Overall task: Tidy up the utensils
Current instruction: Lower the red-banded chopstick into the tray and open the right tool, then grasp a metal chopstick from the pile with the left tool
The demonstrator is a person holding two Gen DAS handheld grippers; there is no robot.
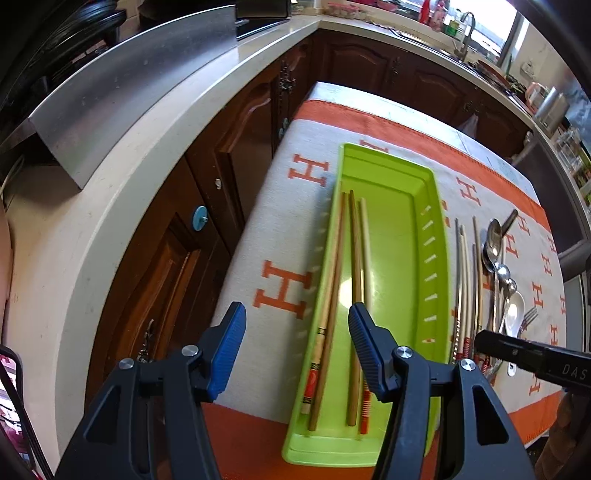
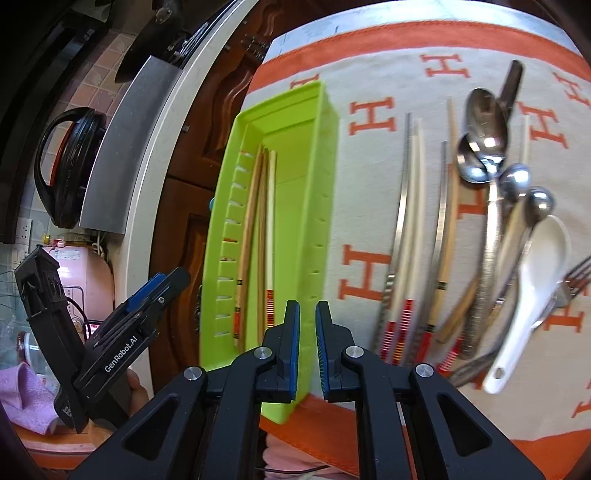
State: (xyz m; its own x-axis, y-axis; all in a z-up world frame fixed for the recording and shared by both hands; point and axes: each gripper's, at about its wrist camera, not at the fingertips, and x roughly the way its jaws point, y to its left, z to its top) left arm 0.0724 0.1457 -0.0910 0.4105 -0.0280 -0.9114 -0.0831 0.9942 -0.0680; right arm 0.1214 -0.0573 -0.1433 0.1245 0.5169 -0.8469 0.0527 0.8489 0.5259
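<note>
A lime-green tray (image 1: pixel 402 206) (image 2: pixel 295 110) lies on an orange-and-white cloth with several chopsticks (image 1: pixel 332 258) (image 2: pixel 258 221) along its left side. To its right on the cloth lie more chopsticks (image 1: pixel 467 266) (image 2: pixel 410 221), metal spoons (image 1: pixel 493 240) (image 2: pixel 484 125), a white ceramic spoon (image 1: pixel 514 314) (image 2: pixel 535 280) and a fork (image 2: pixel 576 277). My left gripper (image 1: pixel 297 319) is open and empty above the tray's near left edge. My right gripper (image 2: pixel 307 314) is nearly shut with a narrow gap, empty, above the tray's near right wall.
A pale stone counter (image 1: pixel 110 166) with dark wooden cabinets (image 1: pixel 221 155) curves round the left and back. A steel panel (image 1: pixel 129 85) and a black pot lid (image 2: pixel 66 166) stand on it. A sink tap (image 1: pixel 467 26) is at the far back right.
</note>
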